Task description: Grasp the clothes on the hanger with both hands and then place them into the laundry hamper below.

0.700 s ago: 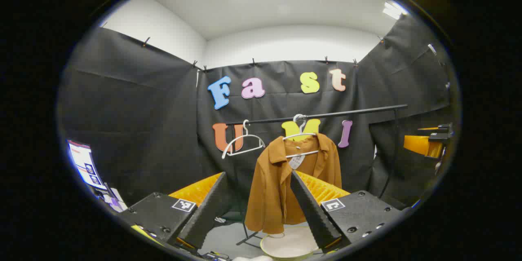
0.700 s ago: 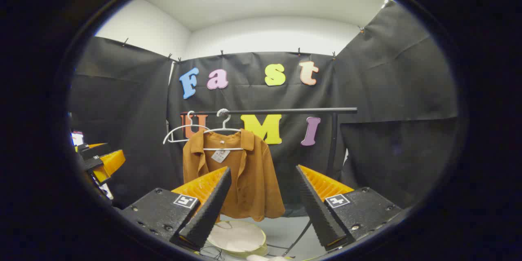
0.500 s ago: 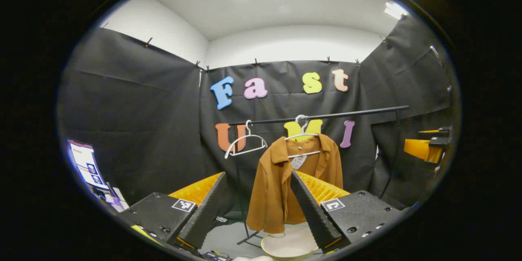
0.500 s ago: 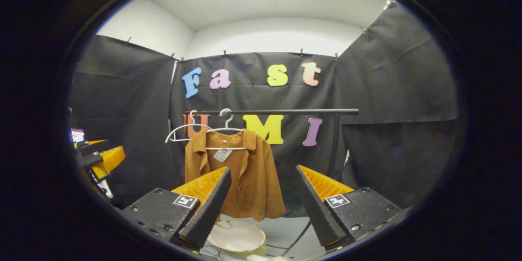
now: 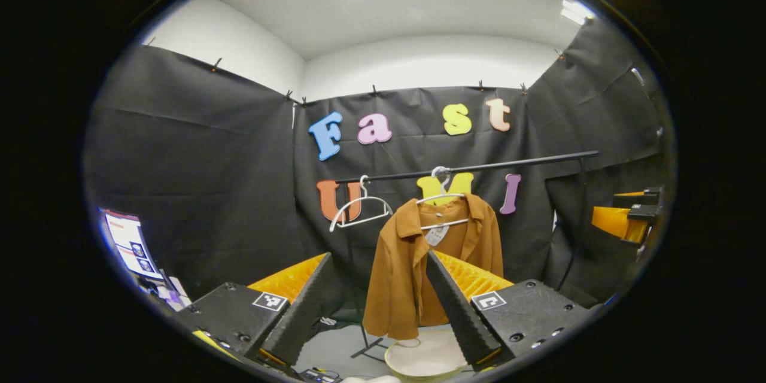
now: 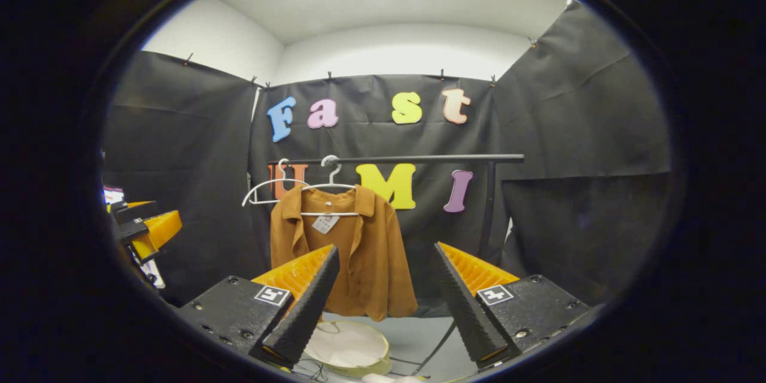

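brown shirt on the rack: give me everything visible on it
The brown shirt is a rust-brown collared garment with sleeves, of soft matte cloth, hanging open-necked on a white hanger hooked over the black rail. A pale tag dangles at the neck. It hangs straight, hem just above the round pale hamper on the floor. An empty white hanger hangs beside it. Both the left gripper and the right gripper are open and well short of it; nothing but its hanger touches it.
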